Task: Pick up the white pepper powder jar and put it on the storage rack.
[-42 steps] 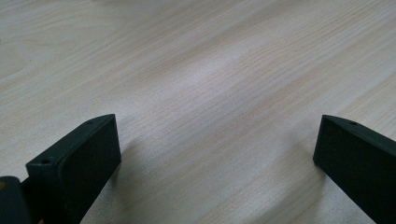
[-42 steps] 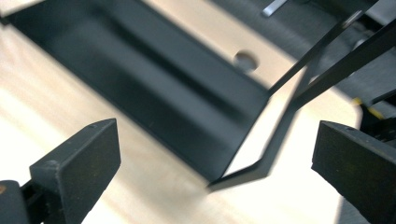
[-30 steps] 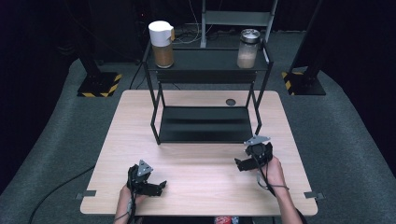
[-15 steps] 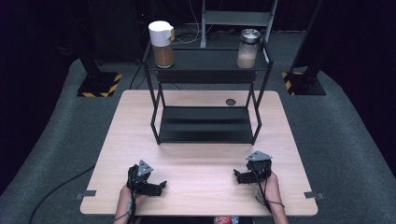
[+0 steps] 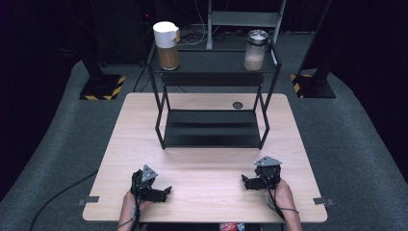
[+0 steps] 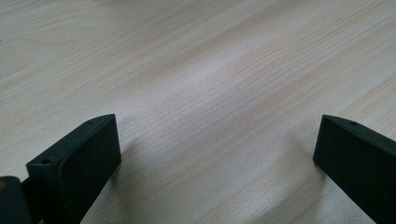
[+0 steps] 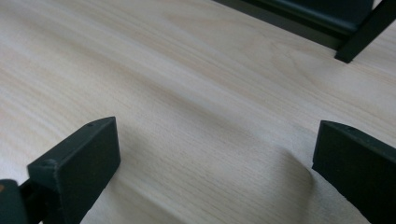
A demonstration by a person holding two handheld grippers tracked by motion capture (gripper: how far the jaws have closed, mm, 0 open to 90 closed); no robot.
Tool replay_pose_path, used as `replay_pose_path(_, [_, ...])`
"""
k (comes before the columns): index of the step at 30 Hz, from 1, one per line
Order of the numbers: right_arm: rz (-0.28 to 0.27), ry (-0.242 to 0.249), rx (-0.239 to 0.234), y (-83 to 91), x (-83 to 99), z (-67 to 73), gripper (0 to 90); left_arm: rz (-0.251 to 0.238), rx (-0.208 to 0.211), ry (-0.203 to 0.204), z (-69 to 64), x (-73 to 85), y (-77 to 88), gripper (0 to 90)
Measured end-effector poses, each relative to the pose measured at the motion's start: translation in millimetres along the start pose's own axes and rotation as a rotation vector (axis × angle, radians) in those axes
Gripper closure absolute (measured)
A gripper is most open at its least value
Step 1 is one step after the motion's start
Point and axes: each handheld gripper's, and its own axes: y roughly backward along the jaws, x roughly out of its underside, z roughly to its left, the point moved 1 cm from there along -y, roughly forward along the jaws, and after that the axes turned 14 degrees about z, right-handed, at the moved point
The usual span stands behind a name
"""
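My left gripper [image 5: 165, 193] rests low on the wooden table [image 5: 207, 163] near its front left, jaws pointing right. In the left gripper view its jaws [image 6: 217, 140] stand wide apart over bare wood, open and empty. My right gripper [image 5: 246, 182] sits near the front right, jaws pointing left. In the right gripper view it [image 7: 215, 140] is open with nothing between the fingers, and a leg of the black rack [image 7: 366, 30] shows at the top right.
A black two-tier rack [image 5: 211, 130] stands at the table's middle back. On its top shelf are a white-lidded jar of brown powder [image 5: 166, 45] at the left and a metal-lidded glass jar [image 5: 255, 50] at the right. A small dark disc [image 5: 237, 105] lies behind the rack.
My right gripper has come back toward the table's front edge and lower, away from the rack. The left gripper has stayed put.
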Motion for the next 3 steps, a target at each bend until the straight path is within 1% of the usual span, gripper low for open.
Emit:
replay_pose_path(1, [0.010,-0.032,-0.007,0.0,-1.4,2.4,0.0,0.000,0.000,-0.001,0.0,-0.1,0.0,0.1])
replay_pose_path(2, [0.017,-0.036,-0.030,-0.5,-2.7,-0.6,0.0,0.000,0.000,0.000,0.0,-0.1,0.0,0.1])
replay_pose_path(3, [0.017,-0.036,-0.030,-0.5,-2.7,-0.6,0.0,0.000,0.000,0.000,0.0,-0.1,0.0,0.1])
